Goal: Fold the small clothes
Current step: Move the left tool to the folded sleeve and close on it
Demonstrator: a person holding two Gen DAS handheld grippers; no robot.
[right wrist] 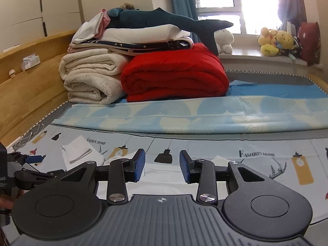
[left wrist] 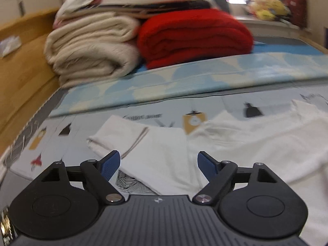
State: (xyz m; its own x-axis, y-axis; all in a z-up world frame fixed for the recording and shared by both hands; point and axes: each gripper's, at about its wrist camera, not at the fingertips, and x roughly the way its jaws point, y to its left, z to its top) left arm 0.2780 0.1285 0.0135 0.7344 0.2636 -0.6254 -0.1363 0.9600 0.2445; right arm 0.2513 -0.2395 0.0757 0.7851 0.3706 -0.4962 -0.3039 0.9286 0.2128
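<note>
A white small garment [left wrist: 246, 143] lies flat on the printed bed sheet [left wrist: 225, 106], with one sleeve [left wrist: 114, 135] spread to the left. My left gripper [left wrist: 158, 162] hovers low over its middle, jaws wide open, nothing between the blue pads. In the right wrist view the same garment [right wrist: 164, 176] shows under my right gripper [right wrist: 162, 164], whose jaws stand partly open with no cloth between them. The sleeve [right wrist: 80, 151] lies to the left there. The left gripper [right wrist: 33, 158] shows at that view's left edge.
At the head of the bed are a folded red blanket [right wrist: 174, 78], a rolled cream blanket [right wrist: 90, 82] and folded bedding with a plush shark [right wrist: 164, 20] on top. A light blue mat [right wrist: 184, 114] crosses the bed. A wooden bed frame [right wrist: 30, 82] runs along the left.
</note>
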